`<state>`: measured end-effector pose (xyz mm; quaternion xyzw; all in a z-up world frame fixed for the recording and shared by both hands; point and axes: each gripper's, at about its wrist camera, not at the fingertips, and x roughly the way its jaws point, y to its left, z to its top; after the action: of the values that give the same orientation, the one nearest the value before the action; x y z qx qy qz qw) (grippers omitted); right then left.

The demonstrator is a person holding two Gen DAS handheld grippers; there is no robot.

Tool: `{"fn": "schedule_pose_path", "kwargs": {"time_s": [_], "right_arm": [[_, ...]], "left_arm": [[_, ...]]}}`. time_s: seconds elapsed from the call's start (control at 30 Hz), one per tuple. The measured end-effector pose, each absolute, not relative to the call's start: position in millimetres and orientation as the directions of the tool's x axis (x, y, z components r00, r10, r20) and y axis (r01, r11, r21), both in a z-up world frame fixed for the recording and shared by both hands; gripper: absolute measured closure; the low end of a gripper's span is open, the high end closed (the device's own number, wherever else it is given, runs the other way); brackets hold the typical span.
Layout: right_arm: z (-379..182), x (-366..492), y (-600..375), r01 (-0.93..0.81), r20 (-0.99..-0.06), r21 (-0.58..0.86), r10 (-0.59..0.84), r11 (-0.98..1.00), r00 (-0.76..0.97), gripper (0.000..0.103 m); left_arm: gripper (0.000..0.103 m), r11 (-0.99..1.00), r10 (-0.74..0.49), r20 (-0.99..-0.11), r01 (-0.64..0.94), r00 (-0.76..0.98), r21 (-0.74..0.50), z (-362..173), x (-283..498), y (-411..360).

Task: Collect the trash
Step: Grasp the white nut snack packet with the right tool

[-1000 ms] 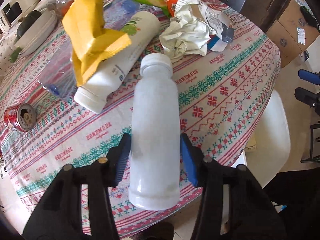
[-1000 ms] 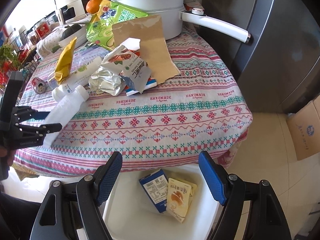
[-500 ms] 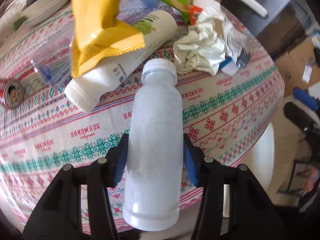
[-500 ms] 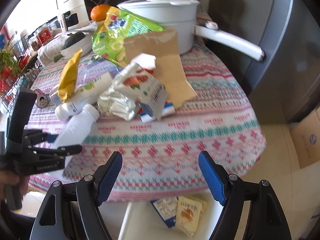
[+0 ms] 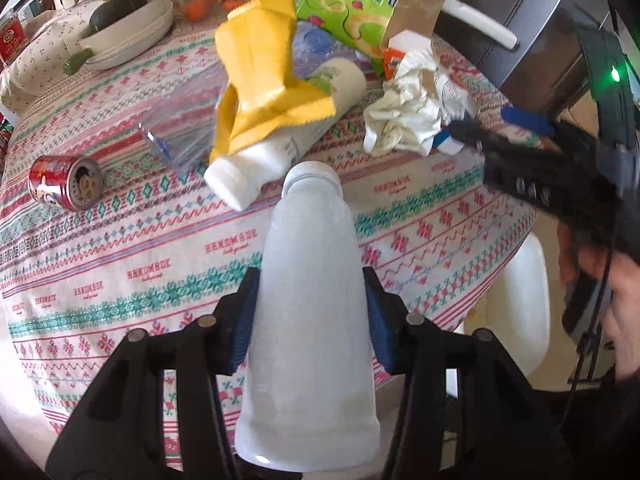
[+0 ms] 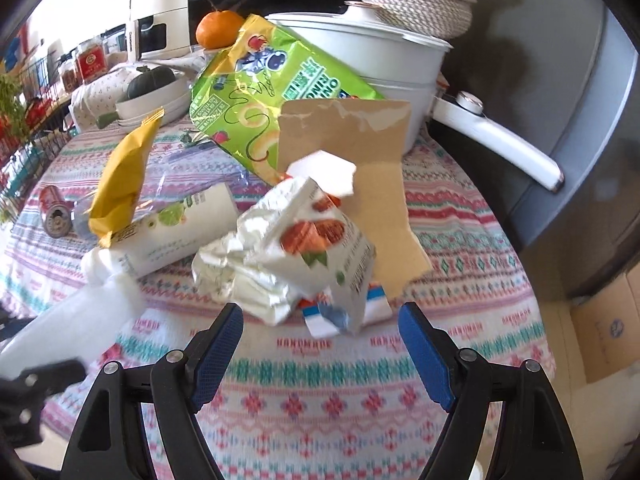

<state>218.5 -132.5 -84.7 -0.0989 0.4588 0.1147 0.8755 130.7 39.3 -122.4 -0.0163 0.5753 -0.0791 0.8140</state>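
My left gripper [image 5: 310,316] is shut on a frosted white plastic bottle [image 5: 308,320], held above the table's near edge; the bottle shows blurred in the right wrist view [image 6: 68,320]. My right gripper [image 6: 320,340] is open and empty, just short of a crumpled carton and foil wrapper [image 6: 296,256]. On the patterned tablecloth [image 5: 120,248] lie a larger white bottle [image 5: 288,140], a yellow wrapper [image 5: 264,76], a green snack bag [image 6: 260,92], brown torn paper [image 6: 360,160] and a red can [image 5: 64,188].
A white bin [image 5: 516,312] stands on the floor beside the table's right edge. A white pot [image 6: 384,68] with a long handle, an orange [image 6: 218,28] and a bowl with a squash [image 5: 120,24] sit at the back. A cardboard box [image 6: 604,328] is on the floor.
My right gripper has moved up and forward from over the bin to the table, close to the crumpled carton. My left gripper, still holding the bottle, has moved slightly over the table.
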Motion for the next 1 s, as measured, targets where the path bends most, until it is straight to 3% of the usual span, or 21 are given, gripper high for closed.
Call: {"fn": "schedule_pose_path", "kwargs": {"time_s": [0.27,0.37,0.43,0.53,0.7,1.0], "right_arm": [[-94.5,238.2,-118.8,-0.271,-0.806,-0.101,0.081,0.957,0.586,0.027],[-95.2,241.2,-118.4,-0.267,-0.798,-0.108,0.076,0.958,0.597,0.042],[-96.1,243.7,-121.2,-0.263,-0.799,-0.089,0.089,0.961,0.595,0.060],[-96.6,246.4,-129.4,-0.250,-0.801,-0.048,0.112,0.967,0.588,0.078],[-85.8,245.8,-146.2,-0.225,-0.795,-0.002,0.136,0.974,0.591,0.086],[-66.6,232.8,-183.4,-0.201,-0.799,0.140,0.230,0.970,0.555,0.087]], "left_arm": [[0.052,0.985,-0.147,-0.969,0.115,0.197,-0.126,-155.8,122.7,55.3],[0.052,0.985,-0.154,-0.968,0.104,0.196,-0.136,-159.5,124.9,57.3],[0.052,0.985,-0.160,-0.967,0.093,0.199,-0.144,-161.3,130.6,57.0],[0.052,0.985,-0.166,-0.963,0.077,0.210,-0.153,-161.1,135.3,58.8],[0.052,0.983,-0.173,-0.953,0.098,0.249,-0.153,-149.0,141.1,57.5],[0.052,0.970,-0.243,-0.916,0.103,0.318,-0.222,-120.5,133.4,51.4]]}}
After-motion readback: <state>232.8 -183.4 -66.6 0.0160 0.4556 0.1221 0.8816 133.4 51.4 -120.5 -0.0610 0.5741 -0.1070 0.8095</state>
